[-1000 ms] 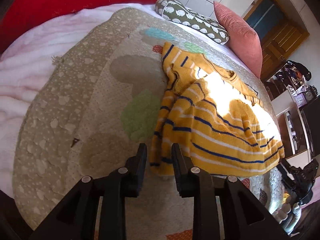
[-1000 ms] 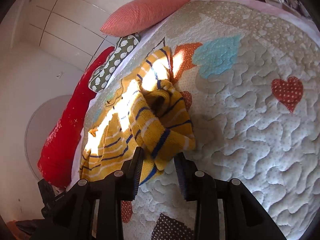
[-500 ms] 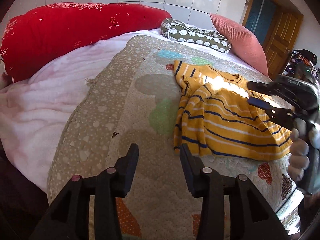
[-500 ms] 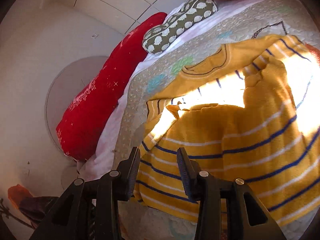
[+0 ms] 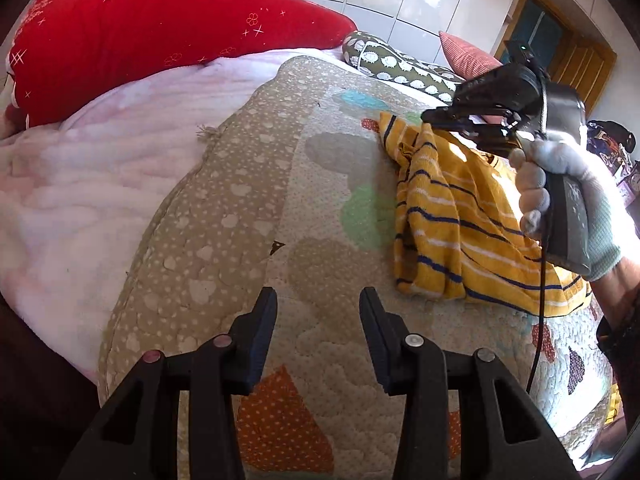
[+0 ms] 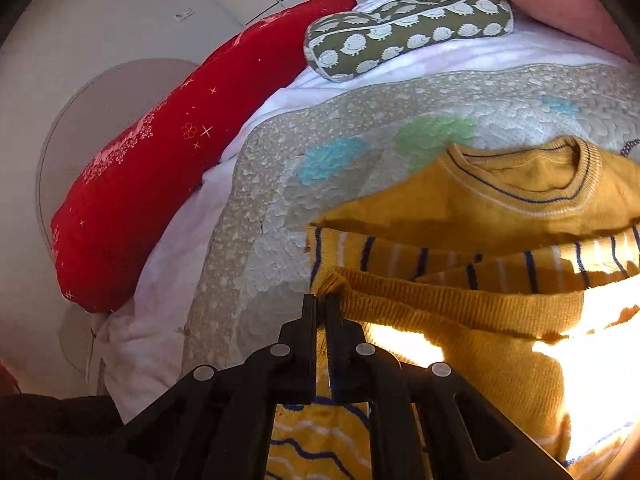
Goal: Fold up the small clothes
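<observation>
A small yellow sweater (image 5: 460, 232) with blue and white stripes lies crumpled on the quilted bedspread (image 5: 240, 208). In the right wrist view the sweater (image 6: 460, 308) fills the lower right, its neckline toward the back. My right gripper (image 6: 320, 300) is shut on a folded edge of the knit near the shoulder. The left wrist view shows the right gripper (image 5: 430, 120), held by a gloved hand (image 5: 560, 168), pinching the sweater's far corner and lifting it slightly. My left gripper (image 5: 318, 296) hangs open over bare quilt, left of the sweater, with nothing between its fingers.
A long red bolster (image 5: 160, 32) and a green patterned cushion (image 6: 408, 28) lie along the head of the bed, with a coral pillow (image 5: 464, 52) beyond. A pale pink blanket (image 5: 88, 184) covers the left side. A wooden door (image 5: 560, 44) stands at the back right.
The right gripper swept across the sweater to its far corner and closed on the knit. The left gripper backed away from the sweater's hem and its jaws widened.
</observation>
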Action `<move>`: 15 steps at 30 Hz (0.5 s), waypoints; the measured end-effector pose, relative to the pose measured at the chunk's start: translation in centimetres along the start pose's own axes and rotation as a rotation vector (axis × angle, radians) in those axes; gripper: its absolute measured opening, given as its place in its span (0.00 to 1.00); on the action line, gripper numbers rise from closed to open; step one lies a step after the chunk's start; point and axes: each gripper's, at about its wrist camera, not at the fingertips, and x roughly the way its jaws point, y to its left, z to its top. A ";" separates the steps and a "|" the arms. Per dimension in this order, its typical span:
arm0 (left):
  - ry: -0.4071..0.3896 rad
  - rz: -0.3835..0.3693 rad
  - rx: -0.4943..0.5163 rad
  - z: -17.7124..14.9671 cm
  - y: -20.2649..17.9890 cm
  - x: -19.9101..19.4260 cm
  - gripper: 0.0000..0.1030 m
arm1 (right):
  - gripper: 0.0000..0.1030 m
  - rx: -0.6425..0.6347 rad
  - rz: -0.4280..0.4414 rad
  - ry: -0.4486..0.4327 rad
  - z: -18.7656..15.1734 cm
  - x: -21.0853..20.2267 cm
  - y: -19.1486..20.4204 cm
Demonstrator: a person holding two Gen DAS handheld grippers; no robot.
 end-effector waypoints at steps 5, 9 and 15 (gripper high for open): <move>0.011 0.010 -0.007 -0.4 0.5 -0.1 0.40 | 0.07 -0.073 -0.007 0.112 0.0 6.0 2.4; 0.005 0.027 0.009 -0.7 0.6 -0.7 0.40 | 0.12 -0.122 -0.025 0.080 -0.9 5.3 3.0; 0.008 0.023 0.022 -0.7 -0.7 -0.8 0.40 | 0.28 -0.159 -0.103 -0.058 -2.1 -3.4 -1.1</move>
